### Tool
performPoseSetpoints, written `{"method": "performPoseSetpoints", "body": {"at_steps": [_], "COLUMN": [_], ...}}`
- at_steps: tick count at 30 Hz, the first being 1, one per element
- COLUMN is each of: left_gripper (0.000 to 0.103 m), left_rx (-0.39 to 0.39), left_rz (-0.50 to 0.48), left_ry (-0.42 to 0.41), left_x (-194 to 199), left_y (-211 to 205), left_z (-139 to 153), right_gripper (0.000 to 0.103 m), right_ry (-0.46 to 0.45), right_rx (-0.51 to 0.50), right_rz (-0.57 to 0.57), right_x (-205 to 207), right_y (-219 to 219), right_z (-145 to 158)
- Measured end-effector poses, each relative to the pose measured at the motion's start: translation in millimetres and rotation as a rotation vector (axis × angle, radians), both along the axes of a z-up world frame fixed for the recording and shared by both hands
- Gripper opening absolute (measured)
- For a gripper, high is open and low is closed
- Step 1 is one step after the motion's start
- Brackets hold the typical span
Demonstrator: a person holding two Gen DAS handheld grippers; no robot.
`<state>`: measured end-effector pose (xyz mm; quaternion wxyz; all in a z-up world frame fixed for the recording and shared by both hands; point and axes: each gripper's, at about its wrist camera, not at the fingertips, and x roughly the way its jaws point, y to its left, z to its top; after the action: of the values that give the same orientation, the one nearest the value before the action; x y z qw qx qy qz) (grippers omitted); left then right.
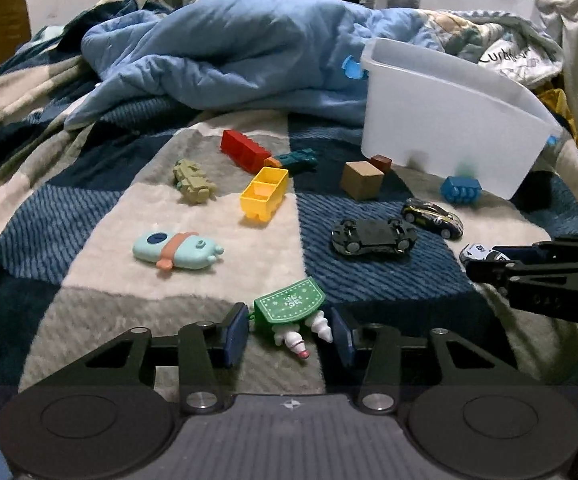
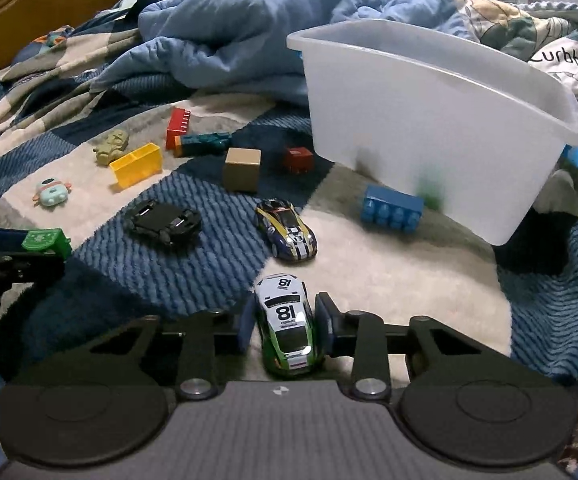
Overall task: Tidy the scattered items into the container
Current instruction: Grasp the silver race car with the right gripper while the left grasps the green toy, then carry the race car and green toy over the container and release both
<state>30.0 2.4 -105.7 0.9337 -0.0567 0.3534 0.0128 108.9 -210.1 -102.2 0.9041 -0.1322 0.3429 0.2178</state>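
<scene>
Several toys lie scattered on a checked blue, grey and white blanket. A translucent white bin stands tilted at the back right, also in the right wrist view. My left gripper has its pads against a green snowflake-patterned toy with a white snowman under it. My right gripper is shut on a white and green car numbered 18, which rests on the blanket. In the left wrist view, the right gripper shows at the right edge with that car.
Loose on the blanket are a red brick, a yellow block, an olive figure, a pale blue toy, an upturned black car, a striped car, a blue brick and a brown cube. A blue quilt is heaped behind.
</scene>
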Motion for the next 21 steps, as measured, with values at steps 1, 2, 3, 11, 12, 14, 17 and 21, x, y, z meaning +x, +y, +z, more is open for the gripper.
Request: {"method": "performPoseSetpoints", "body": {"at_steps": [1, 2, 3, 11, 12, 14, 17, 21], "left_gripper": [0.049, 0.049, 0.049, 0.049, 0.049, 0.049, 0.049, 0.049], "left_rx": [0.001, 0.0, 0.001, 0.004, 0.005, 0.002, 0.005, 0.013], "left_rz": [-0.003, -0.007, -0.013, -0.042, -0.043, -0.046, -0.059, -0.091], "left_ry": [-0.003, -0.011, -0.022, -0.064, -0.069, -0.079, -0.1, -0.165], "left_x": [0.9, 0.8, -0.1, -1.1, -0.7, 0.7, 6.9, 22.9], "left_y": [-0.1, -0.1, -0.8, -6.9, -7.6, -8.0, -12.2, -21.9], "left_z": [0.8, 2.1, 4.2, 20.6, 22.6, 26.3, 37.9, 64.2], "right_gripper": [0.036, 0.036, 0.036, 0.036, 0.036, 0.036, 0.036, 0.036], "right_ry": [-0.001, -0.003, -0.004, -0.043, -0.05, -0.059, -0.079, -0.148], "right_rx": [0.005, 0.013, 0.024, 0.067, 0.068, 0.073, 0.079, 0.1], "right_rz": [0.0, 0.0, -0.002, -0.012, -0.01, -0.011, -0.011, -0.04], "right_x": [-0.6, -1.4, -2.1, -5.9, -6.4, -7.3, -6.6, 0.9], "right_y": [-0.6, -1.7, -3.2, -8.2, -8.0, -8.2, -9.6, -18.0], "right_z": [1.4, 3.2, 5.5, 26.5, 28.9, 32.9, 41.2, 65.9]}}
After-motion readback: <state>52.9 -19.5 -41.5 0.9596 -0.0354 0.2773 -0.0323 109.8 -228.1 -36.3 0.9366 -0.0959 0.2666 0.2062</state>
